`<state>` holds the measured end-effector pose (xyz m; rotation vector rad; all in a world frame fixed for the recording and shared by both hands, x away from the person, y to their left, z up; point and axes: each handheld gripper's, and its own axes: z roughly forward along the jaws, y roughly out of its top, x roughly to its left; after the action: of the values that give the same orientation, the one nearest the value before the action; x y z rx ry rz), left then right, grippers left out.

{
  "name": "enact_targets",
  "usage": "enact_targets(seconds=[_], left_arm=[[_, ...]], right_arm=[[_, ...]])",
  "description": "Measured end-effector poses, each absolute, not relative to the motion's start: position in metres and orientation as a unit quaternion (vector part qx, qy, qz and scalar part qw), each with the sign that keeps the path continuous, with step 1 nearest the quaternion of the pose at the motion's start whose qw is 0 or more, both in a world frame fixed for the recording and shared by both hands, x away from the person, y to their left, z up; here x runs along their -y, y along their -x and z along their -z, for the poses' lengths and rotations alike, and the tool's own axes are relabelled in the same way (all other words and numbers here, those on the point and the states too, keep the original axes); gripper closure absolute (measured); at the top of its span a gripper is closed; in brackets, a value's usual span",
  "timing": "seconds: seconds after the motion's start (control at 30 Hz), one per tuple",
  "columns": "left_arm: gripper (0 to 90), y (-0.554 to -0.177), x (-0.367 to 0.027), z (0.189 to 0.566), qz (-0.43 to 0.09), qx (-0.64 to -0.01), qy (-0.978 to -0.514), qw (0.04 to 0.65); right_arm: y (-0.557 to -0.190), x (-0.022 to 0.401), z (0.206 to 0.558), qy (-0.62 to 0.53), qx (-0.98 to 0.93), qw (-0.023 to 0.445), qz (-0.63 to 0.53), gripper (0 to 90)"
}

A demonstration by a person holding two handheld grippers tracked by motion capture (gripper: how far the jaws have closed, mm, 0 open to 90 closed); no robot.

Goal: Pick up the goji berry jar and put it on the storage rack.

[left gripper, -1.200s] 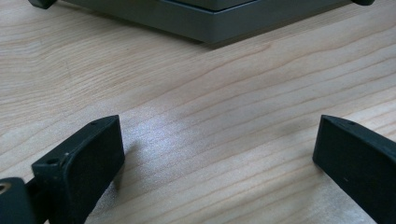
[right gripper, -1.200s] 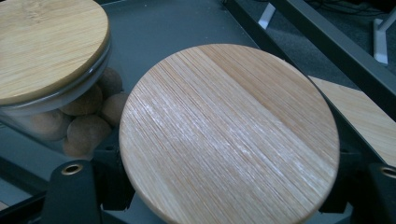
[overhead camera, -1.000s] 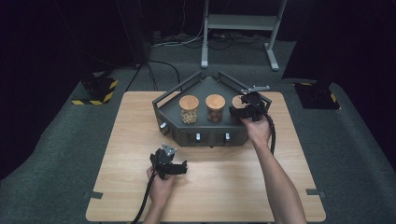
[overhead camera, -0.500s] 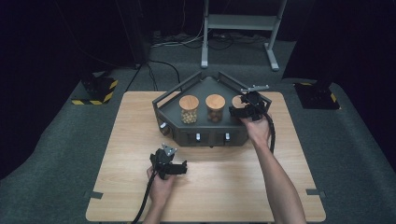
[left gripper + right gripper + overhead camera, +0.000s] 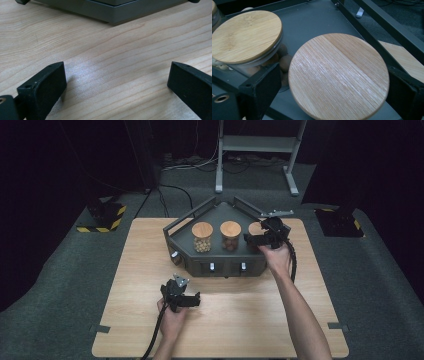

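Observation:
Three glass jars with round wooden lids stand in a dark grey tray (image 5: 220, 267). My right gripper (image 5: 252, 239) is at the rightmost jar (image 5: 255, 227). In the right gripper view its jaws have just been opening. They stand open on either side of that jar's lid (image 5: 339, 75), the gripper (image 5: 333, 76) level with the lid's rim. The middle jar (image 5: 230, 229), holding brown nuts, is beside it (image 5: 245, 36). My left gripper (image 5: 194, 301) rests low on the wooden table (image 5: 240, 320), open, with bare wood between its jaws (image 5: 115, 75).
The leftmost jar (image 5: 202, 231) holds pale round pieces. The tray has raised rails (image 5: 384, 22) around its back corner and small knobs (image 5: 211, 266) on its front face. Its front edge (image 5: 112, 15) lies just ahead of the left gripper. Dark floor surrounds the table.

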<state>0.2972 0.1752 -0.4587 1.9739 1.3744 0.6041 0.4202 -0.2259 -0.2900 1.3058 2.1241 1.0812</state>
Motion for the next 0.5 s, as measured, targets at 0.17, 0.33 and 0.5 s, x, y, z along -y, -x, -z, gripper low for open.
enact_targets(seconds=[0.17,0.33,0.5], left_arm=[[2.2,-0.2972,-0.1753,0.4587,-0.230,-0.524,-0.753,0.325],[2.2,-0.2972,-0.1753,0.4587,-0.230,-0.524,-0.753,0.325],[2.2,-0.2972,-0.1753,0.4587,-0.230,-0.524,-0.753,0.325]], right_arm=[[-0.4197,0.2284,0.2894,-0.470,-0.763,0.208,-0.392,6.3],[-0.4152,0.2318,0.2863,-0.465,-0.761,0.210,-0.400,6.2],[-0.4124,0.2332,0.2845,-0.460,-0.762,0.212,-0.403,7.0]])
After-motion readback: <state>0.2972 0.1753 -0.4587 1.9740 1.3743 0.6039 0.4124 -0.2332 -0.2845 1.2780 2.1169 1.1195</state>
